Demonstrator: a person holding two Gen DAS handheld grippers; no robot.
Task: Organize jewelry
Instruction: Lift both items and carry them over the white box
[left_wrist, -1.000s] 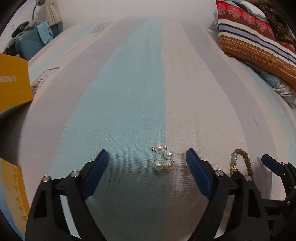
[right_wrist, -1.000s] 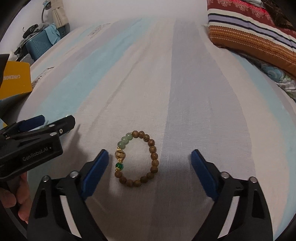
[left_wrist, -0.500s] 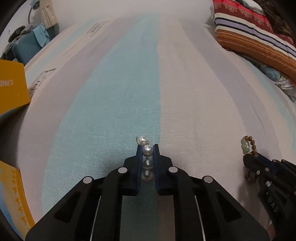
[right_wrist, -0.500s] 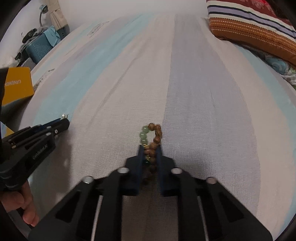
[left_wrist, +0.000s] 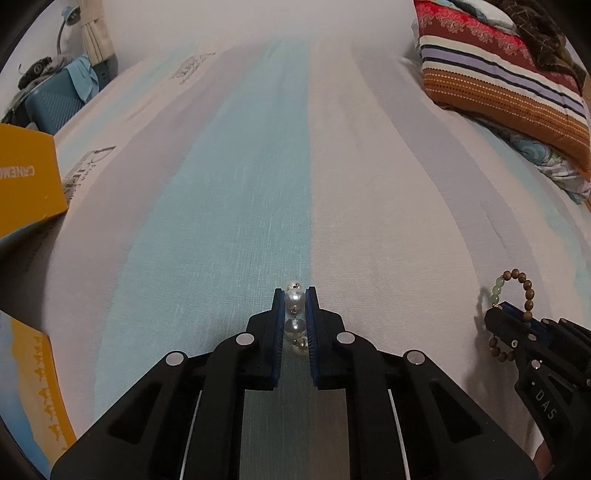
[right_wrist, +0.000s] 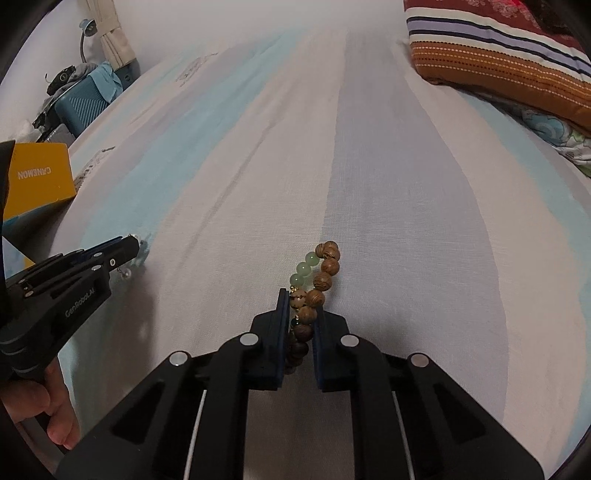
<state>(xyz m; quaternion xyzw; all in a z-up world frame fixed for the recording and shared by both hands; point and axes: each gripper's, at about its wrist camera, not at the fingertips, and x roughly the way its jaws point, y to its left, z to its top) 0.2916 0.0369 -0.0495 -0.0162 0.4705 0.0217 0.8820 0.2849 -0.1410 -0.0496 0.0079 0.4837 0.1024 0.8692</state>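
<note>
So both grippers are clamped down right now, each on its own bit of jewelry. The left gripper (left_wrist: 295, 295) has its blue pads (left_wrist: 279, 325) pressed in on the pearl earrings (left_wrist: 294, 300). The white pearls sit stacked in a line in the narrow slot between the pads, with one peeking out past the tips and tiny gold links between them. It points steeply down at the bed sheet (left_wrist: 229, 206), tips right over the edge of the light blue stripe.

The right gripper (right_wrist: 301, 301) is doing the same thing with the beaded bracelet (right_wrist: 321, 273), pads pinching one stretch of it. Mostly brown wooden beads with visible grain, plus a few pale green ones, a cream patterned bead and a small dark green one with gold spacers. The free part loops out ahead of the tips, squashed into a narrow arc.

From the right wrist view you can see the person's left hand (right_wrist: 40, 402) wrapped around the left gripper's handle, low at the left edge.

Further out, a yellow box (right_wrist: 37, 177) sits at the left side of the bed and a striped pillow (left_wrist: 509, 92) is up at the far right.
</note>
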